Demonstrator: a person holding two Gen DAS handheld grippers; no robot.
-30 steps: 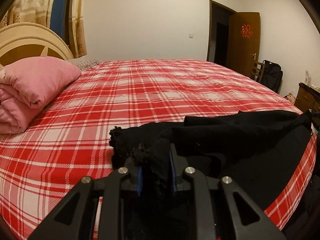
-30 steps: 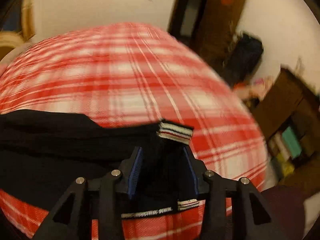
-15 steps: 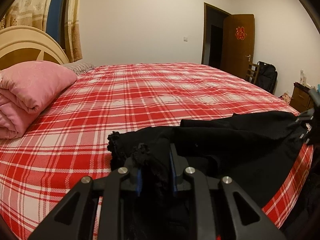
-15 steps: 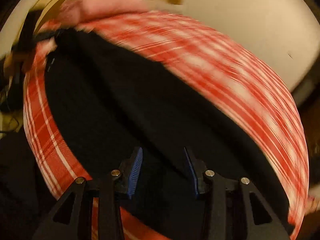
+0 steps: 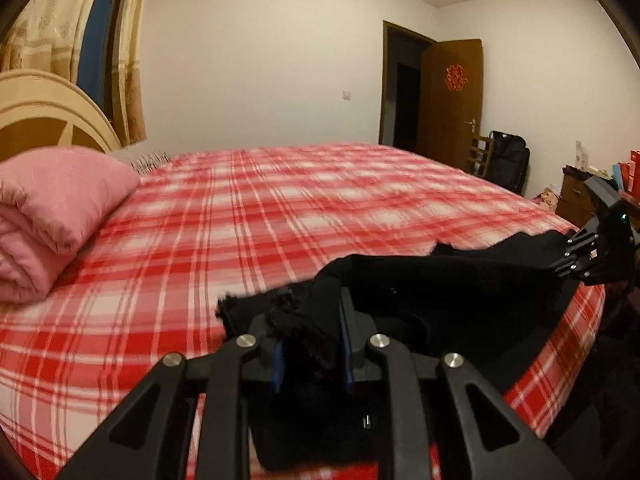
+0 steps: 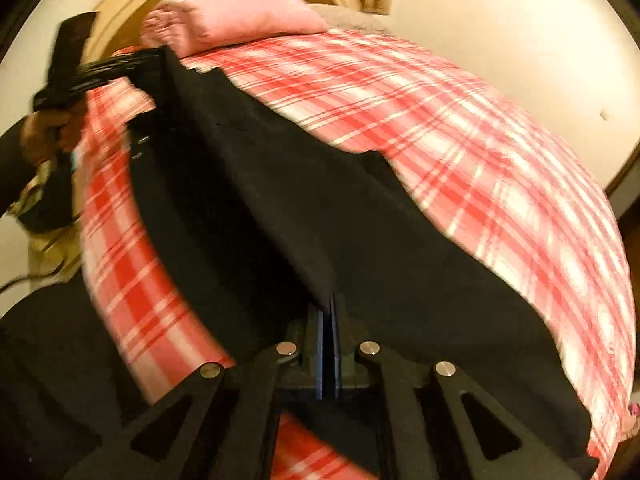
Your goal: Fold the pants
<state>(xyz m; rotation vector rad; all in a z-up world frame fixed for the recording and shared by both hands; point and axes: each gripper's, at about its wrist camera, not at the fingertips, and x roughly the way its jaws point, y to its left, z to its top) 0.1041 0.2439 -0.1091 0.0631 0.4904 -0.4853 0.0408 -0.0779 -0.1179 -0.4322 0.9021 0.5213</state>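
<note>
Black pants (image 5: 460, 300) lie stretched along the near edge of the bed (image 5: 280, 208), over the red plaid sheet, with a pink pillow (image 5: 52, 208) at the headboard end. Left tool (image 5: 310, 344): fingers drawn in on a bunched, frayed hem end, cloth filling the gap between the blue pads; this grip matches the views from a second ago. Right tool (image 6: 328, 344): pads pressed nearly flat together, pinching a thin ridge of black fabric that rises straight from them. That is the change. A second back it held the striped waistband tab with the pads apart; half a second back the pads stood wide with nothing between them, over the cloth; now it has re-gripped elsewhere on the garment and swung to look along the pants toward the pillow. In the right wrist view the left tool (image 6: 80, 80) sits at the far end, in a hand (image 6: 48, 132). Judgement: the garment is now held at both ends and drawn fairly taut, ready for a lengthwise fold or a lift. The pinch looks thin, so slipping is a risk.
</note>
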